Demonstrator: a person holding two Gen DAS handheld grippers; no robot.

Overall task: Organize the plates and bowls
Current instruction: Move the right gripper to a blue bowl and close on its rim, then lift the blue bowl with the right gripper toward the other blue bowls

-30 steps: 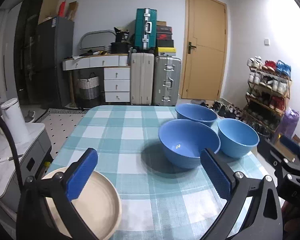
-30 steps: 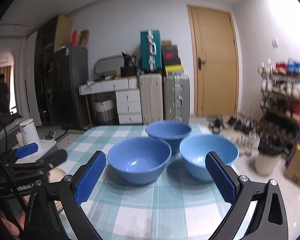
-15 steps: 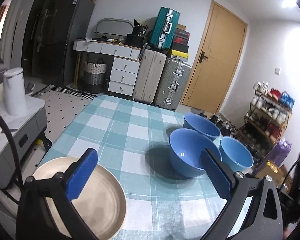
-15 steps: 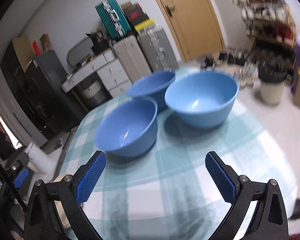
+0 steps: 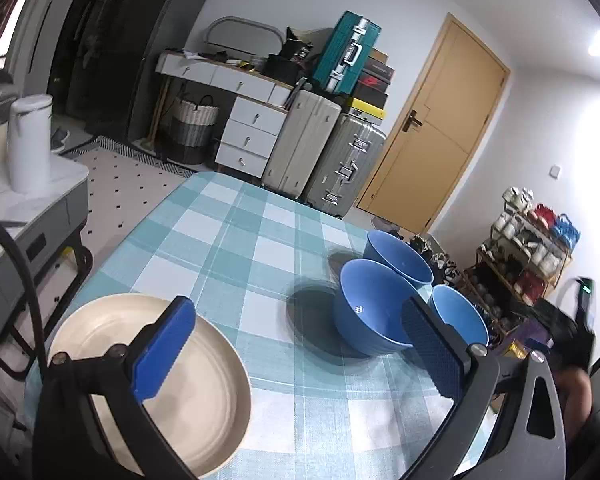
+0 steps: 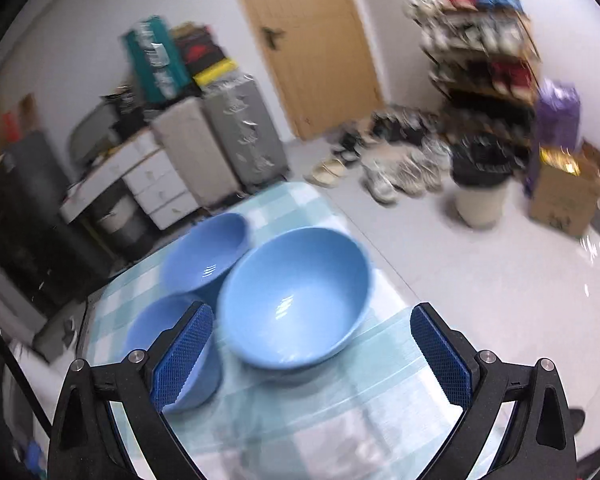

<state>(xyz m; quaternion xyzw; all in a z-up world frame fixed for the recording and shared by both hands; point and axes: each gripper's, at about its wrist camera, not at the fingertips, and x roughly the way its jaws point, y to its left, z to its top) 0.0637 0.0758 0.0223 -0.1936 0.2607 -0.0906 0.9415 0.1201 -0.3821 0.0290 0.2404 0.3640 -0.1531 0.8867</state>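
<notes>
Three blue bowls, glossy, deep-sided, stood clustered and touching on a table under a teal-and-white checked cloth (image 5: 236, 240): nearest bowl (image 6: 296, 300), middle bowl (image 6: 172, 344), far bowl (image 6: 204, 252); one cream plate (image 5: 168, 396), round, shallow, raised rim, lay at the table's near left corner. Left gripper (image 5: 300, 352): jaws spread wide, empty, its left finger over the plate. Right gripper (image 6: 312, 356): jaws spread wide, empty, the nearest bowl framed between the fingers, untouched; view blurred.
</notes>
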